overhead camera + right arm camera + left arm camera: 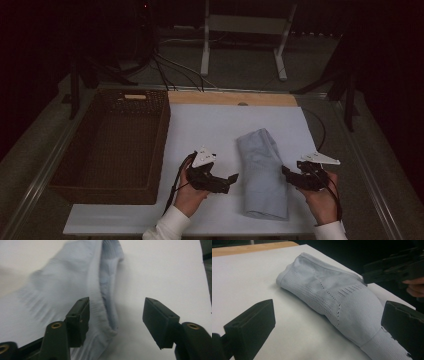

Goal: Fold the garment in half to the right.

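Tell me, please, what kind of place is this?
Probably a recording studio or lab, not a home: dark curtains behind, loose cables on the floor, a white frame stand, and a white board holding a folded garment.

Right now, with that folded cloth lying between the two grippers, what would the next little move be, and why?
Probably close both grippers on the folded cloth and carry it to the basket. The right gripper stands open at its ribbed edge, the left gripper open beside it.

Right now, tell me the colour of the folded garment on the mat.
Pale grey-blue knit garment with perforated lines; clearest in the left gripper view.
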Available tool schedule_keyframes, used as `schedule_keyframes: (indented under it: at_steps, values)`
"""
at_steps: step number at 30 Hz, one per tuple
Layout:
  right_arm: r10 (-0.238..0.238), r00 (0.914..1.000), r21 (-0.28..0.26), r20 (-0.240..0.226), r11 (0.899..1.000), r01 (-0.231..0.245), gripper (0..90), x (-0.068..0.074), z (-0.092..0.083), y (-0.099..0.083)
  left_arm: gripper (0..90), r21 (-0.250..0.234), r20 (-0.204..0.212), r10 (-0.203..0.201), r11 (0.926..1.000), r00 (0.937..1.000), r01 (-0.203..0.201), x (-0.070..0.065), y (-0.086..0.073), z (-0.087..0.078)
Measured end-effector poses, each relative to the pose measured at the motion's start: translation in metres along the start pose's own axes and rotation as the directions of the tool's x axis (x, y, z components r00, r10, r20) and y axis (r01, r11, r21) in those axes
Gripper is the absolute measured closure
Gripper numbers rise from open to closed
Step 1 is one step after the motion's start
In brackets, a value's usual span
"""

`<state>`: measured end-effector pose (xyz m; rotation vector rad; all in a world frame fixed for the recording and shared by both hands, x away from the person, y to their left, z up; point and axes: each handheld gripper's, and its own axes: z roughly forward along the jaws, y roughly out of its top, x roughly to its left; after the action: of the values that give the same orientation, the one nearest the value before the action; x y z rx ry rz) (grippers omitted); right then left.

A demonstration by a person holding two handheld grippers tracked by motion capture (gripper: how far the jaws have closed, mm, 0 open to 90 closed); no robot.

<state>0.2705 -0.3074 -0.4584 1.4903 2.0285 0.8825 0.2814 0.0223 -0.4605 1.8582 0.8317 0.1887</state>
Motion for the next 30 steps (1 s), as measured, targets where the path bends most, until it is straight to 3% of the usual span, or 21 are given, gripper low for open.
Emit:
schedule_keyframes:
  at_steps: [8, 18, 22, 24, 27, 30]
  values:
    - [-0.054, 0.9972, -0.012, -0.052, 0.998, 0.054, 39.0, 0.018, -0.019, -0.009, 0.2, 0.0, 0.001, 0.003, 1.0, 1.0, -0.003, -0.001, 0.0, 0.0]
    - [-0.023, 0.996, 0.056, -0.087, 0.998, 0.028, 47.7, 0.026, -0.021, -0.041, 0.2, -0.002, 0.0, 0.003, 1.0, 1.0, -0.003, -0.001, 0.0, 0.0]
    - [-0.011, 0.9925, 0.094, -0.122, 0.995, 0.023, 60.9, 0.027, -0.015, -0.046, 0.2, -0.001, 0.003, 0.0, 1.0, 1.0, 0.0, -0.001, 0.0, 0.0]
    - [-0.024, 0.993, 0.099, -0.116, 0.994, 0.035, 73.1, 0.028, -0.012, -0.046, 0.2, -0.001, 0.004, 0.0, 1.0, 1.0, 0.0, -0.001, 0.0, 0.0]
    - [-0.045, 0.9951, 0.092, -0.088, 0.994, 0.053, 83.7, 0.029, -0.01, -0.045, 0.2, -0.005, 0.005, -0.002, 1.0, 1.0, 0.002, -0.001, 0.0, 0.0]
    - [-0.066, 0.9958, 0.085, -0.063, 0.994, 0.071, 88.0, 0.028, -0.009, -0.044, 0.2, -0.006, 0.004, -0.002, 1.0, 1.0, 0.002, -0.001, 0.0, -0.001]
